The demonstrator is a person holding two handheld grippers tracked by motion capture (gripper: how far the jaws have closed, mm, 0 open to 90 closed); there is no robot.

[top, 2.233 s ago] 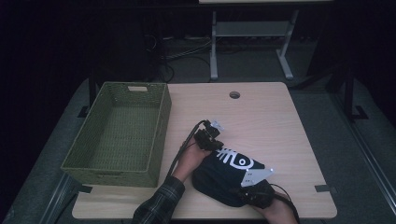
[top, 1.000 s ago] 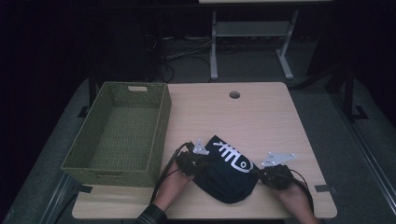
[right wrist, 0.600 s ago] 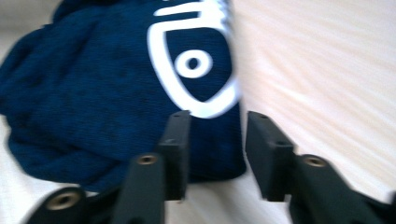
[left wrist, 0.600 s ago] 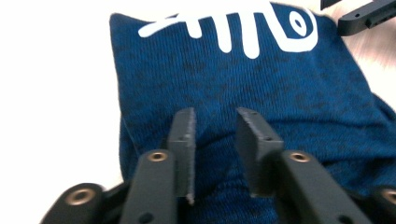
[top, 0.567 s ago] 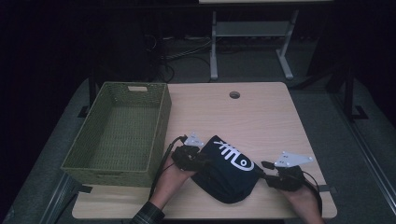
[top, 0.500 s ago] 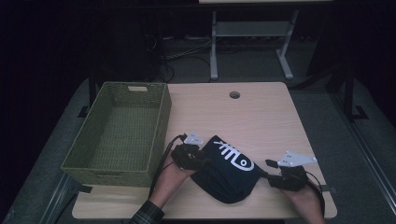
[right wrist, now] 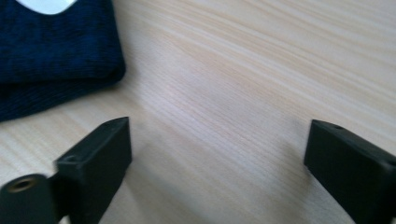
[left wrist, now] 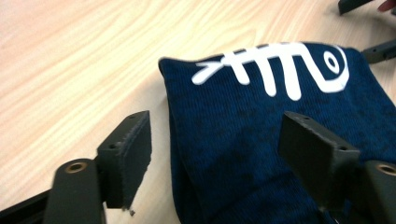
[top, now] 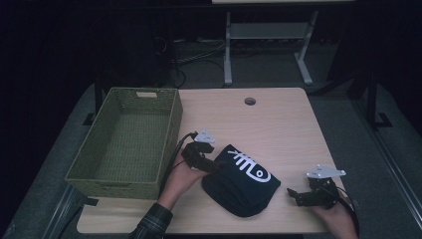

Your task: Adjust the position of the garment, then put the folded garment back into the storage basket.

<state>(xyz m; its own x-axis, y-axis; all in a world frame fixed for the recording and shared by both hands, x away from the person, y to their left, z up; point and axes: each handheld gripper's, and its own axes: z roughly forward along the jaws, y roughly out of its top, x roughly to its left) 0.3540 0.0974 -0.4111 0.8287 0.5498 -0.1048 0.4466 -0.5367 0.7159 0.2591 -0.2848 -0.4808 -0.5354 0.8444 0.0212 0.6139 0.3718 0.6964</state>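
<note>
1. Folded navy cloth [top: 241, 187] with the white fishbone print lies on the table [top: 278, 124] front centre, just right of the empty woven basket [top: 124, 144].
2. Left gripper [top: 211, 167]: jaws have just been opening, now wide, straddling the cloth's left edge without pinching it.
3. Right gripper [top: 293, 195]: jaws also just opened, wide over bare wood, clear of the cloth.
4. Looks like a release after folding; next move likely a regrip, then into the basket.
</note>
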